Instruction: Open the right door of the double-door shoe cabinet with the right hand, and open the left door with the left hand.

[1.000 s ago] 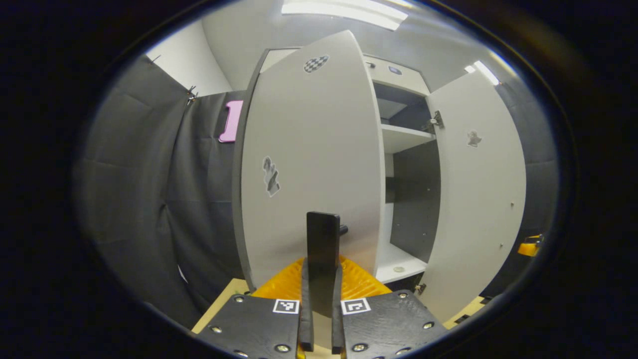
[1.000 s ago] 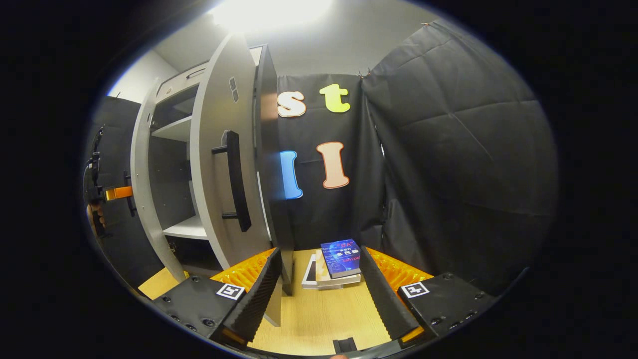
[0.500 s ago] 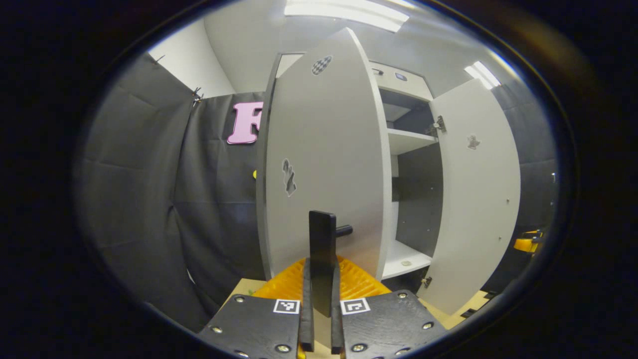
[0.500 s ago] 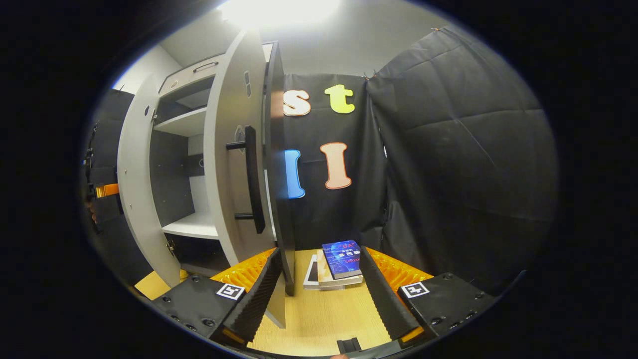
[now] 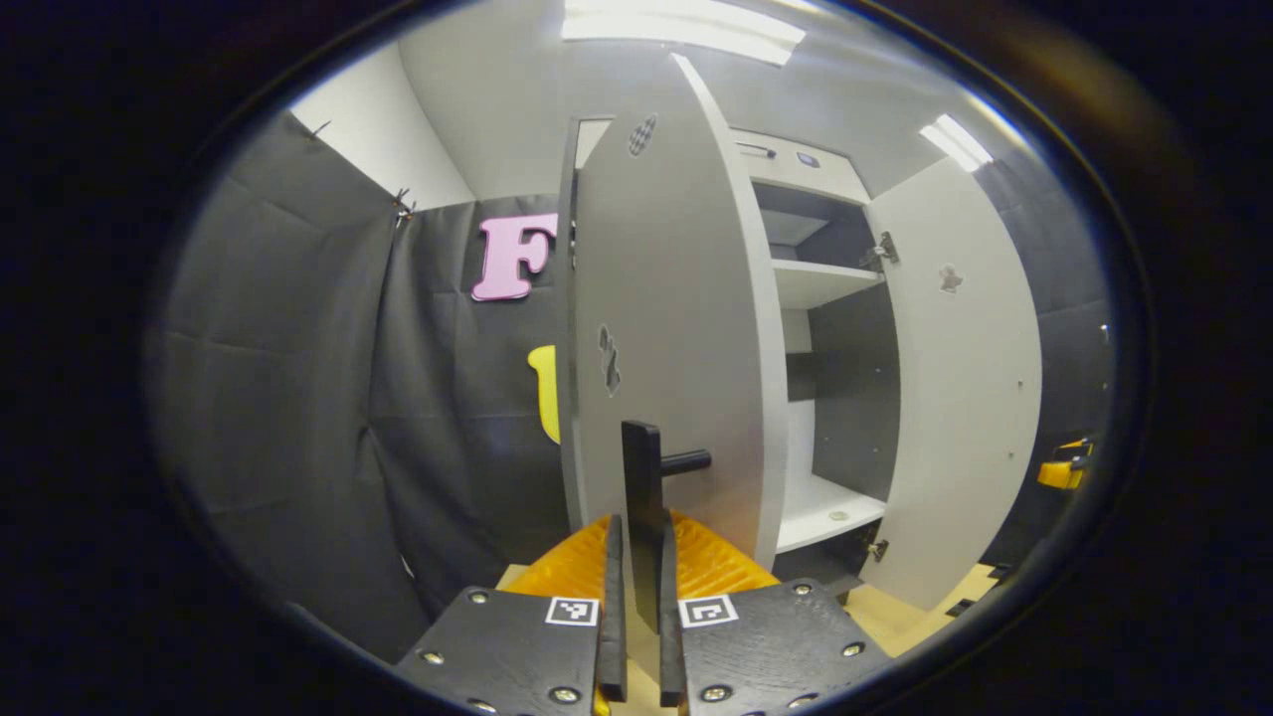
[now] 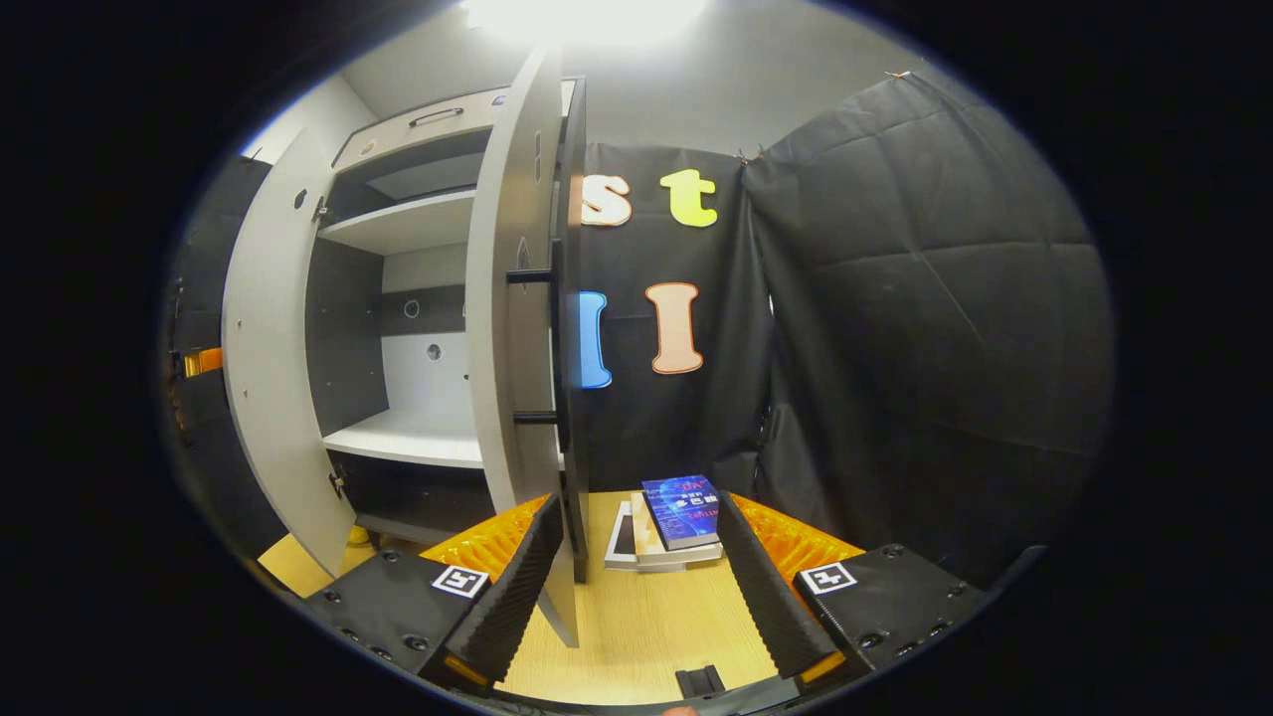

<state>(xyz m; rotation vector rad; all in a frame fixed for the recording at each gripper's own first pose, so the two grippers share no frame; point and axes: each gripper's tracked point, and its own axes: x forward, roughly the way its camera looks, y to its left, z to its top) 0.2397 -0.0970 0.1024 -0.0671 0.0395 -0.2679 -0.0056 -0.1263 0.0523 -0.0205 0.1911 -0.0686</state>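
Both doors of the shoe cabinet (image 6: 418, 229) stand swung out, so the task looks close to done; the step in hand is the left door's last bit of travel.

In the left gripper view, the left gripper (image 5: 636, 577) is clenched on the left door's handle (image 5: 643, 497), a dark upright bar caught between both fingers, with its stub post reaching to the left door (image 5: 666, 338). That door stands out from the cabinet and is seen at a steep slant, its outer face toward the camera. Past it the shelves (image 5: 820, 283) are bare, save for a small thing on the lower one, too small to tell. The right door (image 5: 960, 388) hangs wide open on the far side.

In the right gripper view, the right gripper (image 6: 636, 587) is released, its fingers spread wide with nothing between them. The right door (image 6: 522, 298) shows nearly edge-on just ahead of its left finger, its own handle (image 6: 559, 348) running down the outer face. A small stack of books (image 6: 666, 522) lies on the table (image 6: 636, 636) beyond.

By my judgement, the next move calls for the left gripper to let go of the handle and draw straight back, clear of the bar, without nudging the door shut. The right gripper needs only to stay off its door.
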